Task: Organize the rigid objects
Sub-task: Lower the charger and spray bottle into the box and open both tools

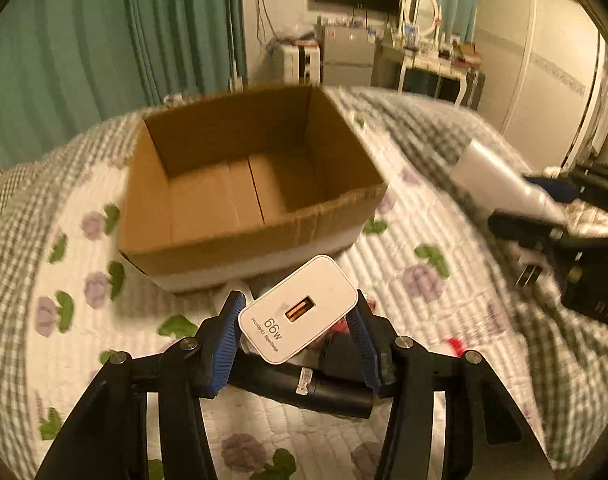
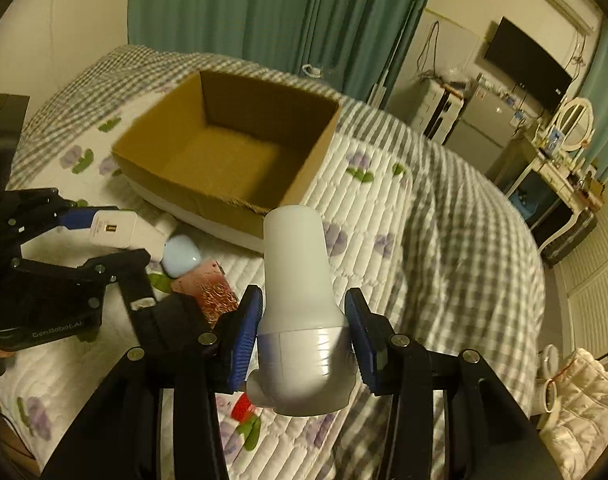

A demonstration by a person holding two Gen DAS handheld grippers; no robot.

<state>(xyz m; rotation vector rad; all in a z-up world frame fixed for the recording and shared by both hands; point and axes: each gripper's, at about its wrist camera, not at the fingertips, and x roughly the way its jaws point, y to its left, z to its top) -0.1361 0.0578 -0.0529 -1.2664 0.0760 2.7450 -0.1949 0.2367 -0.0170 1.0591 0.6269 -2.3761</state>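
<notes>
My left gripper (image 1: 298,312) is shut on a white 66W charger (image 1: 300,308), held above the bed just short of the open cardboard box (image 1: 208,248). My right gripper (image 2: 302,316) is shut on a white bottle (image 2: 298,280), held upright-tilted in front of the same box (image 2: 164,192). The box looks empty inside. In the right wrist view the left gripper with the charger (image 2: 112,230) is at the left. In the left wrist view the white bottle (image 1: 500,180) shows at the right.
On the quilted floral bedspread (image 1: 424,240) lie a black cylinder (image 1: 316,390), a pale blue round object (image 2: 180,260), a pink-red item (image 2: 212,288) and a small red thing (image 2: 244,404). Green curtains, a TV and a dressing table stand behind.
</notes>
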